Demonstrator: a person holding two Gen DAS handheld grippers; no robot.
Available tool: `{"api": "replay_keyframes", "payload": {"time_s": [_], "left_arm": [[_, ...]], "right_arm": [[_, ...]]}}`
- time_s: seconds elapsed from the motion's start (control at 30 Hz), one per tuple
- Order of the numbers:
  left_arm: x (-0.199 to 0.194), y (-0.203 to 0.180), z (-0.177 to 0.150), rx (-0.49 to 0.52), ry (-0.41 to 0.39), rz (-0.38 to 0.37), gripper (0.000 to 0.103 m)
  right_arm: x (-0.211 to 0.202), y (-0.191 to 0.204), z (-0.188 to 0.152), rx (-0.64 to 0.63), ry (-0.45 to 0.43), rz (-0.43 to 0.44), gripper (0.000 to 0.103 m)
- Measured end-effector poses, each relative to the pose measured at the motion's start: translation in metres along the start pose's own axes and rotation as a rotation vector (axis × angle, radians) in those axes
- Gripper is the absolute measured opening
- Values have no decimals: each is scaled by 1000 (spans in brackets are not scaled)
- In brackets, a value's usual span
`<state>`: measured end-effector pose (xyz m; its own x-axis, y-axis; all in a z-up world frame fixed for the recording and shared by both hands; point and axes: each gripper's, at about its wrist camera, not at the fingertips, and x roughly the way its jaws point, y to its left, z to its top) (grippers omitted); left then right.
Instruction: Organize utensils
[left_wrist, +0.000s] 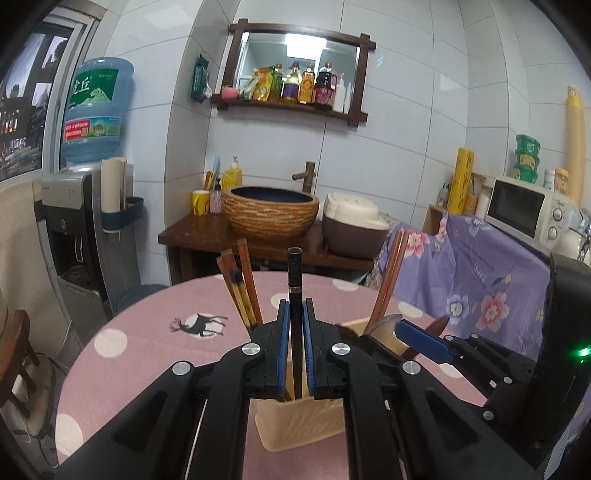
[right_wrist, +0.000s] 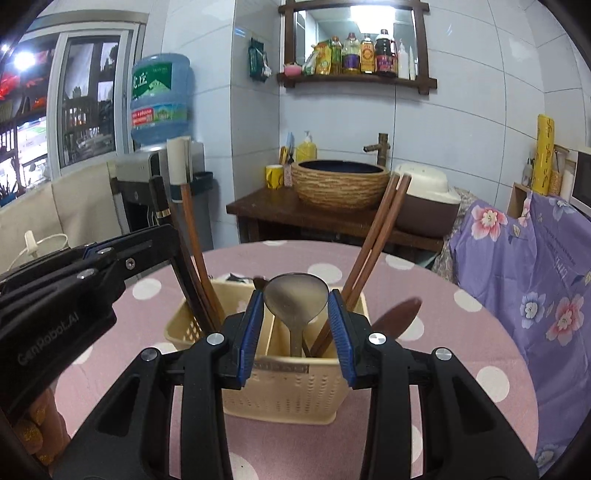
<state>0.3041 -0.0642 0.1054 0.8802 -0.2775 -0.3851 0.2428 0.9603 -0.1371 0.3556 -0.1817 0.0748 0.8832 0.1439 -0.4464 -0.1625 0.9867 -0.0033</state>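
The holder (left_wrist: 301, 424), a cream plastic utensil basket, stands on the round pink dotted table (left_wrist: 155, 343), near the middle of its top. In the left wrist view the left gripper (left_wrist: 295, 321) has its blue pads pressed together on a black chopstick (left_wrist: 294, 280), which stands upright with its lower end down inside the holder. Just left of it a bundle of brown chopsticks (left_wrist: 240, 291) leans out of the holder toward the table's left edge, and a second brown pair (left_wrist: 389, 280) leans the other way. The right gripper (left_wrist: 424, 341) comes in from the right beside a metal spoon (left_wrist: 388, 325). In the right wrist view the holder (right_wrist: 288, 387) shows its perforated front wall and inner dividers. The right gripper (right_wrist: 295, 317) has its jaws partly spread on either side of the metal spoon's (right_wrist: 295, 295) bowl, which rises upright from a middle compartment; whether the pads touch the bowl I cannot tell. Two brown chopsticks (right_wrist: 373, 243) lean right from the compartment beside it, and a dark wooden spoon (right_wrist: 400, 314) pokes out at the holder's right end. The left gripper (right_wrist: 110, 254) enters from the left, at the chopsticks in the holder's left compartment.
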Motion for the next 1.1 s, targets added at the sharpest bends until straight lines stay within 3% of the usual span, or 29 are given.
{"api": "replay_keyframes", "payload": {"time_s": [0.3,0.43,0.47,0.5,0.53,0.57,0.6,0.67,0.73,0.87,1.1], "left_arm": [[-5,6,-7,-15,-4,3,9],[-33,11,-9,-11,-45,-3,11],[-41,11,-12,-2,-53,-5,14],[-50,13,-16,3,-64,-4,26],[-59,15,-21,1,-76,-1,44],[-69,19,-28,-5,-93,2,53],[-78,22,-34,-11,-109,7,67],[-95,28,-53,-18,-126,22,77],[-110,33,-75,-7,-141,43,93],[-135,42,-118,-16,-132,104,98],[-177,41,-169,-15,-106,112,98]], "right_arm": [[-6,-8,-7,29,-20,3,39],[-33,-8,-14,28,-69,5,53],[-41,-8,-17,26,-81,3,58],[-50,-9,-21,24,-92,1,62],[-60,-9,-27,23,-101,-5,73],[-69,-10,-33,23,-108,-14,85],[-78,-11,-41,24,-116,-24,89],[-99,-13,-60,22,-130,-38,97],[-118,-15,-84,24,-125,-53,97],[-145,-22,-136,79,-86,-55,97],[-187,-11,-210,111,-22,-73,97]]}}
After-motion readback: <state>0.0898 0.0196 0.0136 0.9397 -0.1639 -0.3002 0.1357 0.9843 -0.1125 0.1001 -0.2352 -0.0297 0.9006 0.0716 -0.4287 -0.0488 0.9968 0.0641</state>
